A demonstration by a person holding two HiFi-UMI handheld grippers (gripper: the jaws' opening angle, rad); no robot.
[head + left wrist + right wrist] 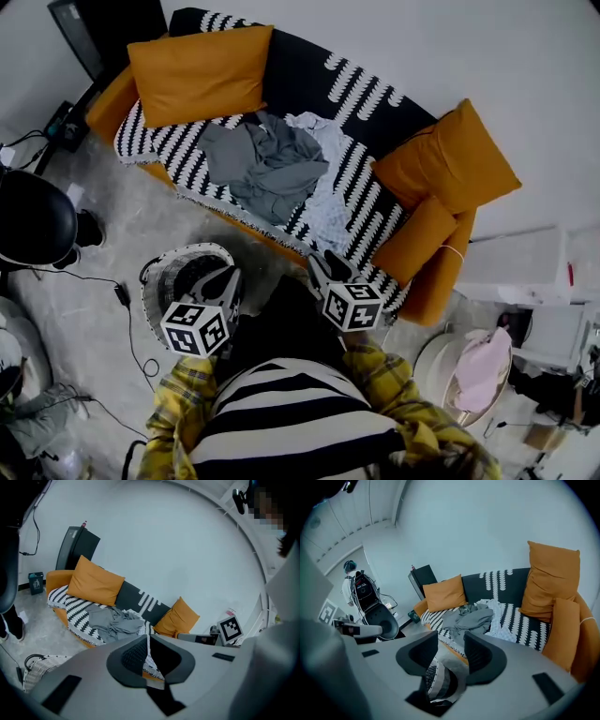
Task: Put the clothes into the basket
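Note:
A heap of grey clothes [267, 164] lies on the seat of the black-and-white patterned sofa [366, 103], with a pale blue garment [328, 202] beside it. The round striped basket [178, 267] stands on the floor in front of the sofa. My left gripper [228, 274] hangs over the basket's rim, jaws shut and empty; in its own view [147, 641] the grey clothes [112, 623] lie well ahead. My right gripper [319, 262] is near the sofa's front edge, open, nothing between its jaws [451, 644]. Ahead of it are the grey clothes [466, 618]; the basket [438, 681] shows below.
Orange cushions [202, 70] sit at both ends of the sofa. A black chair [33, 220] and cables lie on the floor to the left. A pink cloth [483, 366] rests on a white stand at the right. A person [349, 581] stands far off.

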